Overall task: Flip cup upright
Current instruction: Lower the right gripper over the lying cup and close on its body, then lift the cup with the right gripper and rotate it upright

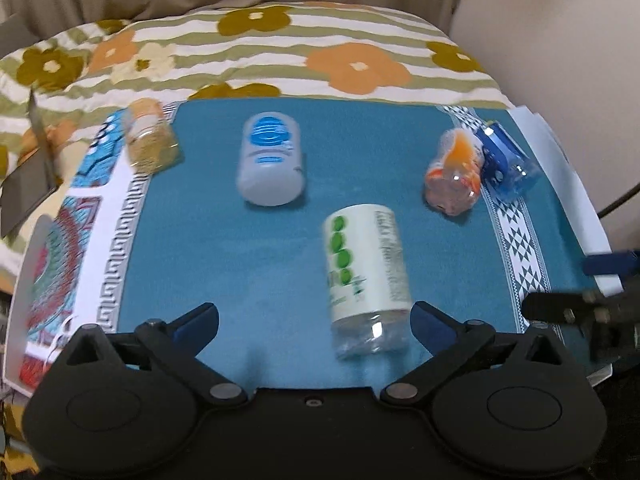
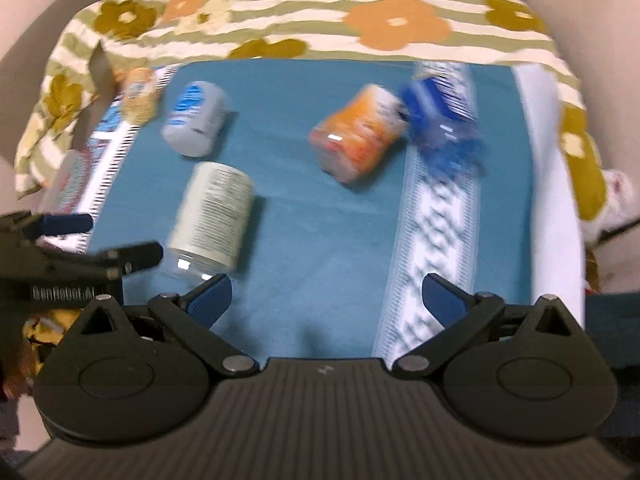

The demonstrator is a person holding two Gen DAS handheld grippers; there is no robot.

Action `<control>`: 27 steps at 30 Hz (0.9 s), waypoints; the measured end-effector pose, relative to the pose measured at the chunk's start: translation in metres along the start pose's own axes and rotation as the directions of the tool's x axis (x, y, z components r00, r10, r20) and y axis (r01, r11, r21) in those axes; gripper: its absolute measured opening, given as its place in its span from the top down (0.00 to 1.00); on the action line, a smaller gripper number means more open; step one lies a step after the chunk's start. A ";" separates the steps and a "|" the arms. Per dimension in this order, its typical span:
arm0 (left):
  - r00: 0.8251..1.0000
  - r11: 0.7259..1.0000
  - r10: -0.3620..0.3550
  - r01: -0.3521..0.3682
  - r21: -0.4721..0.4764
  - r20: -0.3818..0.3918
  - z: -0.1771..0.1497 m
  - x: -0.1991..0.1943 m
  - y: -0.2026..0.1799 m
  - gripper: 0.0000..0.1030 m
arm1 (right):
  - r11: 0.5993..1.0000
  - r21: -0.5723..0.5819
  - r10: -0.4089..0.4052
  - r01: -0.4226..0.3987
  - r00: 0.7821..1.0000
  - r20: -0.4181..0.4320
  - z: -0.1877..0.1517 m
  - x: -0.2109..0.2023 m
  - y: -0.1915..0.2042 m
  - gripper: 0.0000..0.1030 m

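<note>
— Cup (image 1: pixel 368 276) with the green dots: lying where?
— Lying on its side on the teal mat (image 1: pixel 240 260), clear end pointing toward the left tongs (image 1: pixel 316 316), sitting just beside the right-hand blue pad (image 1: pixel 432 316). Touching or not, cannot tell.
— Left tongs gripping anything?
— Gaping wide, holding nothing, hovering at the mat's near edge.
— And the right tongs (image 2: pixel 326 286)?
— Spreading wide too, gripping nothing, facing bare mat and the patterned white strip (image 2: pixel 436 208).
— Sharing the mat with what?
— Sharing it with a white-and-blue cup (image 1: pixel 272 164) farther back on the left, a gold one (image 1: pixel 150 140) at the left border, and an orange cup (image 1: pixel 454 176) beside a blue cup (image 1: pixel 506 162) on the right, all tipped over. Backing onto a flowered bedspread (image 1: pixel 320 48).
</note>
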State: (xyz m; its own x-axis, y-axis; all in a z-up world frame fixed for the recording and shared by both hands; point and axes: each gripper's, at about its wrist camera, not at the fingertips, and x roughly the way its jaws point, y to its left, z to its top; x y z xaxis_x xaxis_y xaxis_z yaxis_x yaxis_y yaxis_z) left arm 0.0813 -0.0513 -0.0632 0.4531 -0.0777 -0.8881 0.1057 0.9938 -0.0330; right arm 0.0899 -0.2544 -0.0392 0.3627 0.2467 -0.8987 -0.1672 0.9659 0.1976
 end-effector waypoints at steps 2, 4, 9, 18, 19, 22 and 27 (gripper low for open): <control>1.000 1.000 0.004 -0.004 -0.011 -0.001 -0.004 -0.006 0.013 0.00 | 0.999 0.012 0.037 -0.036 0.999 -0.017 0.013 0.007 0.010 0.00; 1.000 1.000 0.007 -0.007 -0.014 0.006 -0.007 -0.011 0.027 0.00 | 0.997 0.033 0.064 -0.063 0.997 -0.035 0.025 0.017 0.019 0.00; 0.999 0.999 0.034 -0.033 -0.013 0.032 -0.011 -0.016 0.059 0.00 | 0.989 0.106 0.111 -0.101 0.989 -0.098 0.054 0.057 0.038 0.00; 1.000 0.999 0.003 -0.003 -0.048 -0.001 -0.016 -0.005 0.109 0.00 | 0.976 0.207 0.103 -0.067 0.980 -0.168 0.083 0.107 0.048 0.00; 1.000 0.999 0.000 0.000 -0.046 -0.003 -0.016 -0.004 0.111 0.00 | 0.976 0.208 0.099 -0.062 0.979 -0.176 0.083 0.110 0.048 0.01; 1.000 0.999 -0.005 0.005 -0.032 -0.002 -0.014 -0.001 0.118 0.00 | 0.975 0.216 0.093 -0.049 0.976 -0.198 0.083 0.118 0.050 0.07; 1.000 0.999 -0.016 0.016 -0.031 -0.004 -0.011 0.002 0.124 0.00 | 0.968 0.245 0.107 -0.052 0.970 -0.218 0.081 0.129 0.047 0.23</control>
State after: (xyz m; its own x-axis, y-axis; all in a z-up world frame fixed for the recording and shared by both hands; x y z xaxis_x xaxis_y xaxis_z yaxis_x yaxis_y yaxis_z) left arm 0.0854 0.0731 -0.0742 0.4480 -0.0933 -0.8892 0.0856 0.9944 -0.0613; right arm 0.2031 -0.1707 -0.1137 0.1337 0.3258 -0.9359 0.0436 0.9416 0.3340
